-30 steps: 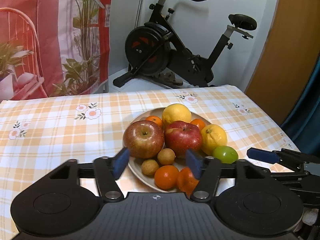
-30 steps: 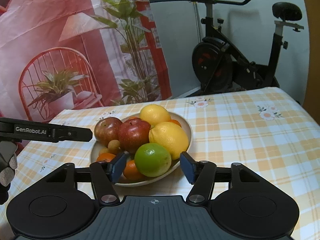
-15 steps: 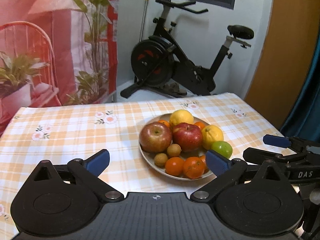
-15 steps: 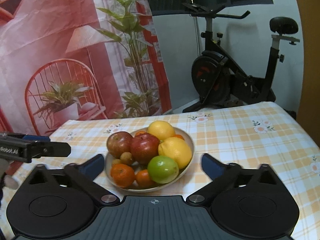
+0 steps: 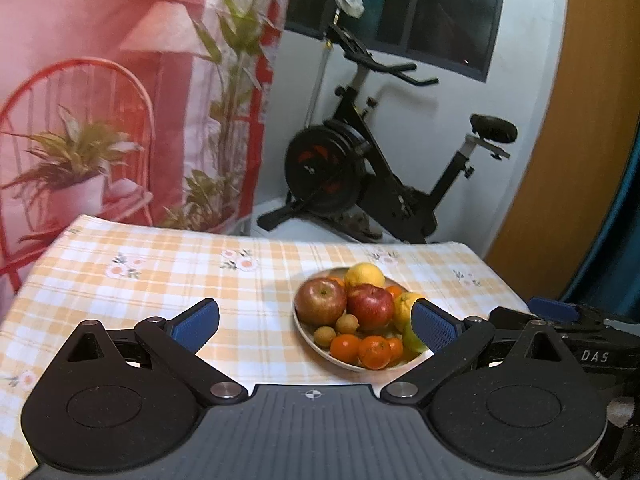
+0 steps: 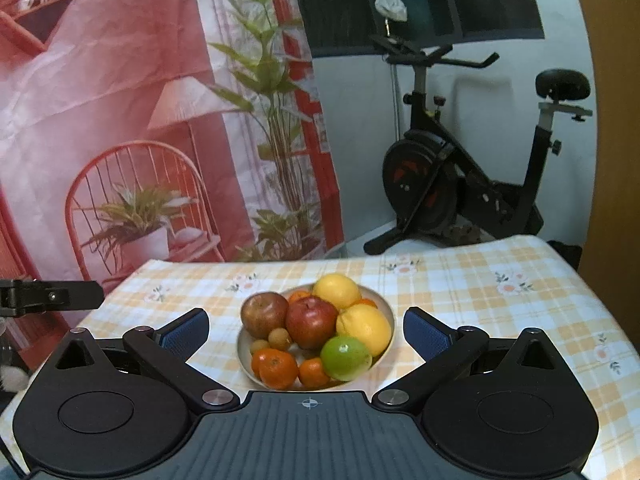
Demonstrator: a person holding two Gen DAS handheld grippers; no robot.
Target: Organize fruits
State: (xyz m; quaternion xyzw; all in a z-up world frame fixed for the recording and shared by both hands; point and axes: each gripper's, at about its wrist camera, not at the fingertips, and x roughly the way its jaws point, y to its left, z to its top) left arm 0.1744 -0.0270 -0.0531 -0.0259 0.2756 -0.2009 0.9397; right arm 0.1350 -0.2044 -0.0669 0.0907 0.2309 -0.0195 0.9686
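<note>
Jaws spread wide; right gripper reads "DAS".

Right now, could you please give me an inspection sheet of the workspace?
Surface: table under an orange checked cloth with flower prints.
Job's things: bowl holding two apples, two lemons, a lime, several tangerines and small brown fruits, all piled together.
Clutter: nothing seen on the cloth beside the bowl.
Grippers: left gripper and right gripper both open, fingers empty, short of the bowl.
Cables: nothing seen.
Surroundings: exercise bike behind the table, printed red curtain to its left, dark window above.
</note>
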